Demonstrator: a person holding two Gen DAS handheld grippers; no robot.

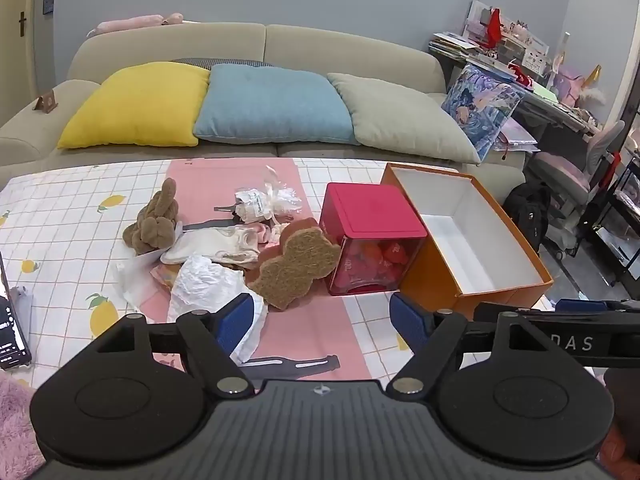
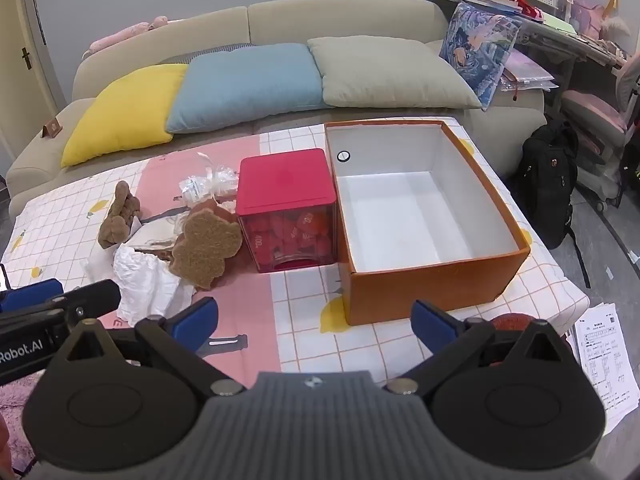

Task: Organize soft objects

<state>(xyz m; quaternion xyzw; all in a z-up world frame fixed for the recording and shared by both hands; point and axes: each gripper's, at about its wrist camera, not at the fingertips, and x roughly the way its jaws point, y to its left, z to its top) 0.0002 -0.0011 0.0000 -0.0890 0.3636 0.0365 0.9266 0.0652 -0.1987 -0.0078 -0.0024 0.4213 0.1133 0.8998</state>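
Note:
A pile of soft things lies on the table: a brown plush toy [image 1: 154, 222], a flat brown bear-shaped pad [image 1: 296, 266], white and pink cloths [image 1: 218, 244], a crumpled white cloth [image 1: 208, 286] and a clear wrapped bundle [image 1: 260, 202]. An open orange box [image 2: 424, 204] with a white inside stands empty at the right. My left gripper [image 1: 324, 320] is open and empty, just in front of the crumpled cloth. My right gripper [image 2: 316, 320] is open and empty, in front of the box. The pad [image 2: 206, 246] and plush toy [image 2: 118, 216] also show in the right wrist view.
A red-lidded clear cube [image 1: 370, 236] with red items stands between the pile and the box. A phone [image 1: 12, 332] lies at the table's left edge. A sofa with yellow, blue and beige cushions [image 1: 272, 106] is behind. A black backpack [image 2: 550, 184] and papers [image 2: 608, 364] are on the floor at right.

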